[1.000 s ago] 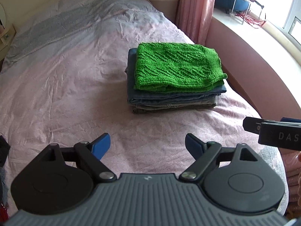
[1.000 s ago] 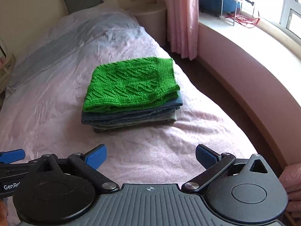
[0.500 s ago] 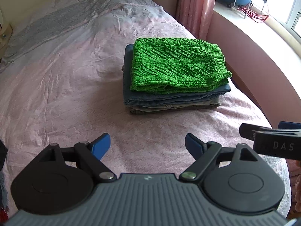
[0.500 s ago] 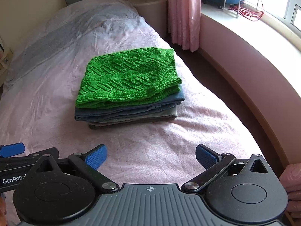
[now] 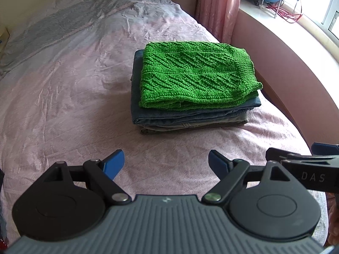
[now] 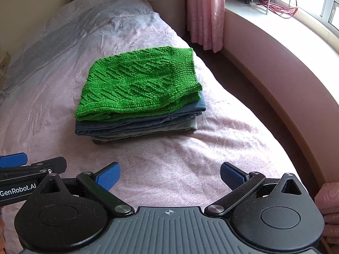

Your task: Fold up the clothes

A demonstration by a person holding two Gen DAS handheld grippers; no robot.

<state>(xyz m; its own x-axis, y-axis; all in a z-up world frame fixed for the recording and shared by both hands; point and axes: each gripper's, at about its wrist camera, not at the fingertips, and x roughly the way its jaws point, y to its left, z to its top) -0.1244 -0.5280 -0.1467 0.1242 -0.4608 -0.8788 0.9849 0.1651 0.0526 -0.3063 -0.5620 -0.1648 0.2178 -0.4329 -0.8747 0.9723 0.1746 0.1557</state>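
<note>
Hovering over the bed's [image 5: 63, 97] near edge: left claw [image 5: 165, 162], jaws spread wide, empty. Beyond, toward the right edge: green knit sweater [image 5: 197, 76], folded, topping folded jeans [image 5: 190, 117] and a grey-green garment [image 5: 241, 119], a squared stack. Right claw [image 6: 170, 174], likewise spread, empty. Judgement: these clothes lie folded; no unfolded garment in view, so no further move indicated.
</note>
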